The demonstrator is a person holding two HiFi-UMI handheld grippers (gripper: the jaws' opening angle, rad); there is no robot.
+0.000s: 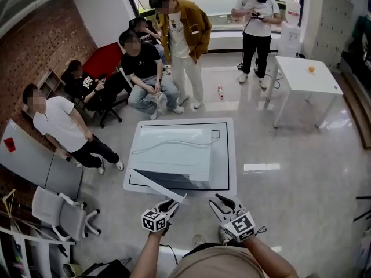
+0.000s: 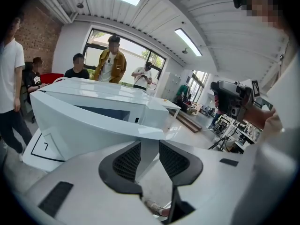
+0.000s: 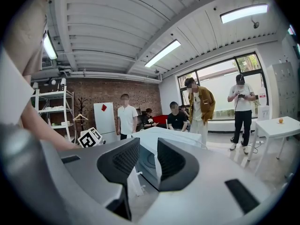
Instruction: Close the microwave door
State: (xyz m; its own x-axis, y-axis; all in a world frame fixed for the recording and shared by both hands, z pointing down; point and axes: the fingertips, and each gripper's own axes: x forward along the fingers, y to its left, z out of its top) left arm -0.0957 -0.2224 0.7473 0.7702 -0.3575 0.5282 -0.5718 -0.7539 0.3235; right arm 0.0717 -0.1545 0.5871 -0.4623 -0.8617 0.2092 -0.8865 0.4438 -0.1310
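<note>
Presently the microwave sits on the low white desk, its top toward the head camera, with the microwave door swung out from the left side toward me. My left gripper has its jaws closed on the door's free near edge, whose white panel fills the gap between them in the left gripper view. My right gripper hovers just right of it, near the front of the oven, its jaws slightly apart and holding nothing; its own view looks past them into the cavity. Risks, as I judge them: the pinch sits close to the door's corner, so the smooth panel may slide out of the jaws as the door arcs; the right gripper lies close to the closing path and could be struck or trapped; a hard push might shift the oven on the desk. The hinge and the latch are out of sight, no handle can be made out, and how firmly the jaws bear on the panel cannot be judged.
</note>
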